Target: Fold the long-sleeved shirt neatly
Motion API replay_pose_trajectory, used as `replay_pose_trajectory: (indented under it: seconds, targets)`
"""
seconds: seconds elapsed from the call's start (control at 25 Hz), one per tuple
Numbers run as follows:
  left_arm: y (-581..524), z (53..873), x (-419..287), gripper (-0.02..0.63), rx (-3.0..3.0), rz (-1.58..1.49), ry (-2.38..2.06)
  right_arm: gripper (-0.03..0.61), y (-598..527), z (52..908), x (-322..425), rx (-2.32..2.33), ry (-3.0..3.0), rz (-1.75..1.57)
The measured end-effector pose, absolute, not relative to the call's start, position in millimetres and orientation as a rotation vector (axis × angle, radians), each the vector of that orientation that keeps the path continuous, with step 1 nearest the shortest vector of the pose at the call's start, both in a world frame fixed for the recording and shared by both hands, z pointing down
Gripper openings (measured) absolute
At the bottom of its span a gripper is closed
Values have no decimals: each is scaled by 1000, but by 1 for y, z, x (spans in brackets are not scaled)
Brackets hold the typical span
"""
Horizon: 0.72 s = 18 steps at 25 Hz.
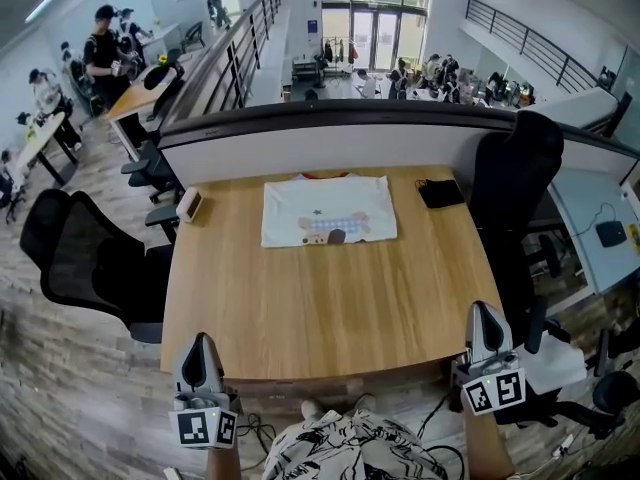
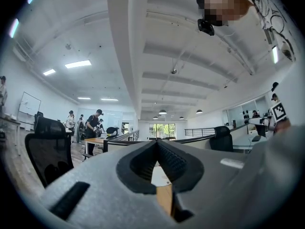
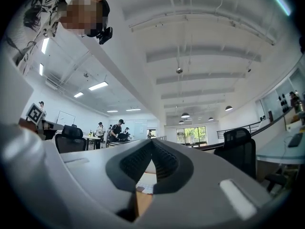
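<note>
We find the white long-sleeved shirt (image 1: 328,208) lying flat on the light wooden worktop (image 1: 320,308), folded into a tidy rectangle with a printed picture facing up. It sits toward the far edge of the worktop, about midway across, just in front of the grey partition wall (image 1: 350,143) that runs along the back. To its right, apart from it, lies a flat black pouch (image 1: 441,193). To its left, at the worktop's left edge, rests a small pale box-shaped device (image 1: 188,205).

The left tongs (image 1: 200,342) hang over the near left corner of the worktop, well apart from the shirt. The right tongs (image 1: 485,310) hang at the near right edge, just as far from it.

In the left gripper view we see the left tongs (image 2: 157,142) pressed together at the tips with nothing gripped. Through the gap behind the tips only a strip of worktop and a pale patch show. In the right gripper view the right tongs (image 3: 151,141) are likewise closed tip to tip and empty, pointing across the worktop toward the shirt (image 3: 144,182).

A black mesh office chair (image 1: 85,258) stands at the left side of the worktop and a black high-backed office chair (image 1: 515,173) at the right.
</note>
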State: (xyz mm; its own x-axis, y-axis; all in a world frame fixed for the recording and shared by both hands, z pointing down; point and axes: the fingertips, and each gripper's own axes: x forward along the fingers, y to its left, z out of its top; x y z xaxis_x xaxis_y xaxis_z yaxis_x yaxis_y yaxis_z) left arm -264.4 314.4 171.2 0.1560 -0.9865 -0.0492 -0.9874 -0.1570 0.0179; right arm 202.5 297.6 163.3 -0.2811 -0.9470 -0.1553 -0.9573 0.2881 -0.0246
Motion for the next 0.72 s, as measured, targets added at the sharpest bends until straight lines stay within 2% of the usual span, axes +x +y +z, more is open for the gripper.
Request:
replay_pose_trajectory:
  seconds: [0.72]
  targets:
    - [308,170,-249,2,-2361,34,2029,7,283,160,201,-1753,2449,117]
